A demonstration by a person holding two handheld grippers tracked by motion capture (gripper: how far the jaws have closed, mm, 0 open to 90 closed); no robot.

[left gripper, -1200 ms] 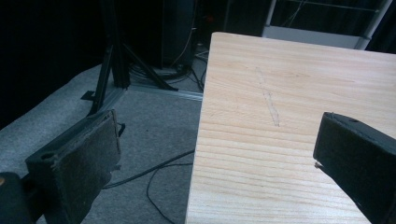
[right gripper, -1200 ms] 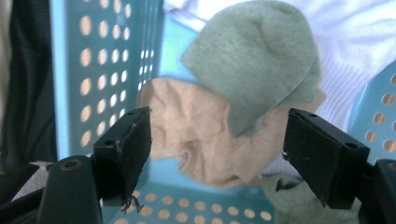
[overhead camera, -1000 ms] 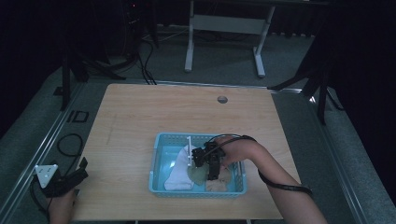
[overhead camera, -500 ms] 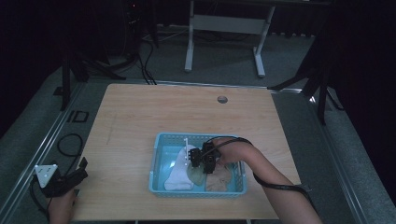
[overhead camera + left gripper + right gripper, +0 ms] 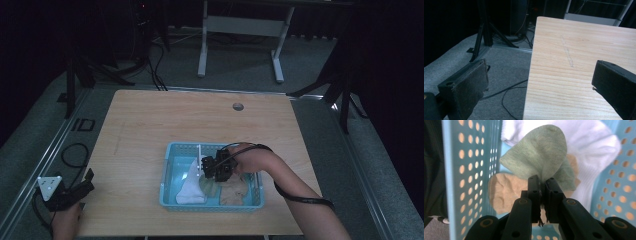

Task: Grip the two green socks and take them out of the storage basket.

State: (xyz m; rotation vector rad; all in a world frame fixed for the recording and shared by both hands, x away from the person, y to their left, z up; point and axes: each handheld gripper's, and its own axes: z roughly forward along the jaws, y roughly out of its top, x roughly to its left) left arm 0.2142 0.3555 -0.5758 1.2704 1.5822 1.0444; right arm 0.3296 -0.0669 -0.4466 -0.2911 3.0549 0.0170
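A light blue perforated basket (image 5: 172, 150) sits on the wooden table (image 5: 150, 125), holding a white sock (image 5: 190, 187), a tan sock (image 5: 235, 195) and a pale green sock (image 5: 541, 162). My right gripper (image 5: 212, 172) is inside the basket; its jaws have just been closing and now pinch the green sock's fabric, which bulges up past the fingertips (image 5: 534, 182). In the right gripper view the tan sock (image 5: 504, 192) and white sock (image 5: 594, 152) lie beneath it. My left gripper (image 5: 75, 192) hangs open off the table's near left corner, nothing between its pads (image 5: 466, 87).
Basket walls (image 5: 471, 170) stand close on both sides of the right gripper. A round hole (image 5: 238, 106) marks the table's far side. Cables (image 5: 72, 150) and stand legs (image 5: 482, 32) lie on the grey floor to the left; a white desk frame (image 5: 240, 30) stands behind.
The right gripper dropped into the basket, shut on the green sock, and has lifted slightly with it. The left gripper stayed put.
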